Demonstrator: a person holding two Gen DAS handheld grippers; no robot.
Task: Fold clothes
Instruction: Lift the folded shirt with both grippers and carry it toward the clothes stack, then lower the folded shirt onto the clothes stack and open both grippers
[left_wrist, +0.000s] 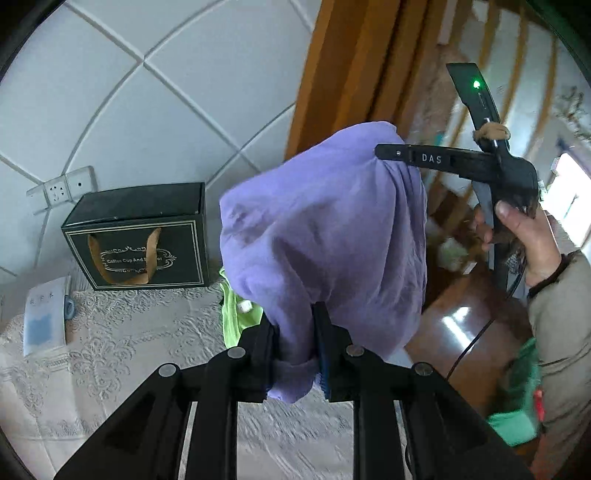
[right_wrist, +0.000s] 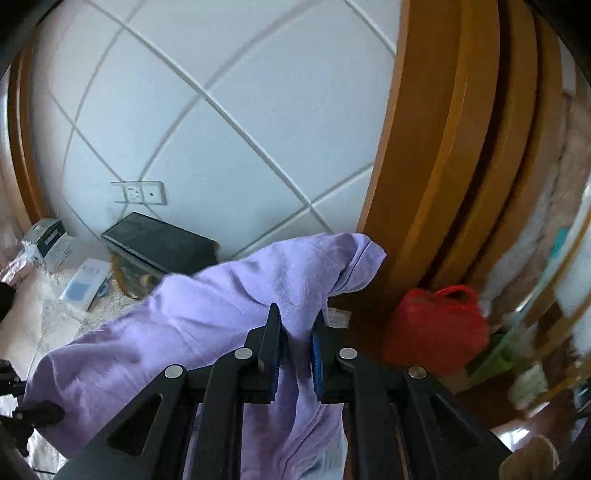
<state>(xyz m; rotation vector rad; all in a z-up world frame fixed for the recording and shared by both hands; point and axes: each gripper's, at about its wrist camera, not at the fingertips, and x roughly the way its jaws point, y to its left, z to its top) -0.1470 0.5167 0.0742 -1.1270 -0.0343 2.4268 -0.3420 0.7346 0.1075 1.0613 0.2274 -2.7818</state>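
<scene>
- Cream lace cloth (left_wrist: 122, 332) covers the surface below, patterned and pale, with a black gift box (left_wrist: 138, 238) standing on it against the wall.
- White padded wall panels (left_wrist: 122, 92) with diagonal seams rise behind the box; a double wall socket (left_wrist: 61, 190) sits just above it.
- Orange-brown wooden frame (right_wrist: 436, 147) runs up the right side of the panels, and a red bag (right_wrist: 436, 328) lies at its foot.
- A white booklet (left_wrist: 42, 317) lies flat on the lace, left of the box; a strip of green fabric (left_wrist: 231, 317) shows beside the box's right end.
- The purple garment (left_wrist: 325, 236) hangs in the air above the lace, held up between both tools.
- Its long axis runs from the left gripper (left_wrist: 295, 354) to the right gripper (right_wrist: 295, 350), sagging and bunched between them.
- Left gripper jaws are clamped on a gathered edge of the garment.
- Right gripper jaws pinch another fold, one loose corner pointing toward the wooden frame.
</scene>
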